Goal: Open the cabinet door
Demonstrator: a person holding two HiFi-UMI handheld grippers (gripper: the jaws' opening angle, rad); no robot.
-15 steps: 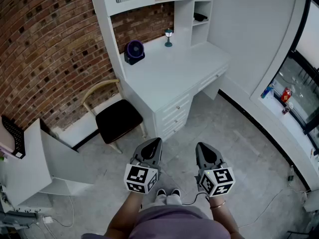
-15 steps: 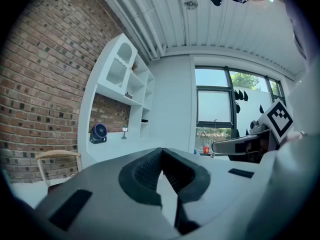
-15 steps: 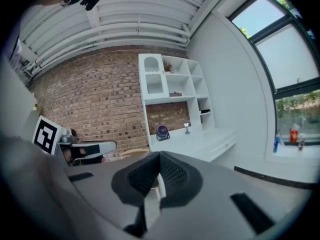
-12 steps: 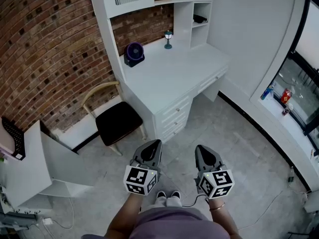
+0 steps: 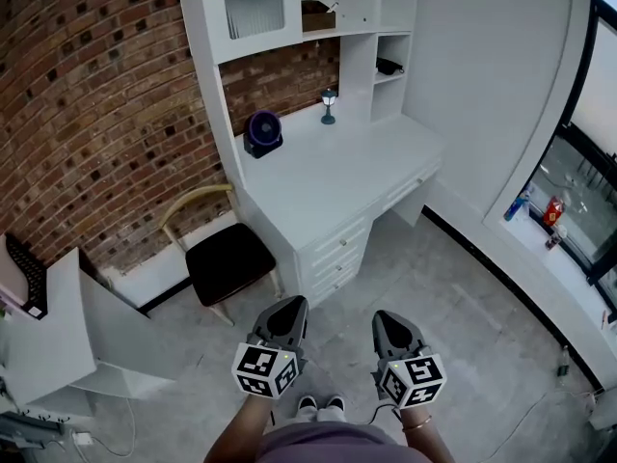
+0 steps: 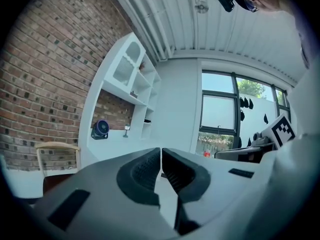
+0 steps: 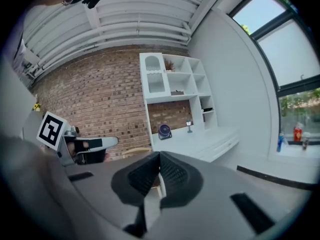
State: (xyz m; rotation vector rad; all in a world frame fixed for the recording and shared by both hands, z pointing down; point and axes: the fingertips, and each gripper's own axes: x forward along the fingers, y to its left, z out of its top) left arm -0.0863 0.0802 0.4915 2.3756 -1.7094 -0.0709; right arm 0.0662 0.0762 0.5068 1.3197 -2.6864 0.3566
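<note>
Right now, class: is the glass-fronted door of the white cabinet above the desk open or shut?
Shut: the white glass-fronted cabinet door sits flush, with no gap showing along its edges.

1. We see only part of the cabinet door (image 5: 253,3) in the head view. The top edge cuts it off, and its ribbed pane blurs whatever stands behind it.
2. We cannot name the dark thing (image 5: 388,67) in the open shelf compartment, nor the small coloured things (image 5: 552,205) by the window.
3. The left edge cuts off the white furniture (image 5: 48,326).
4. In its own view the left gripper (image 6: 161,154) hides the front of the desk (image 6: 125,140) and the floor.
</note>
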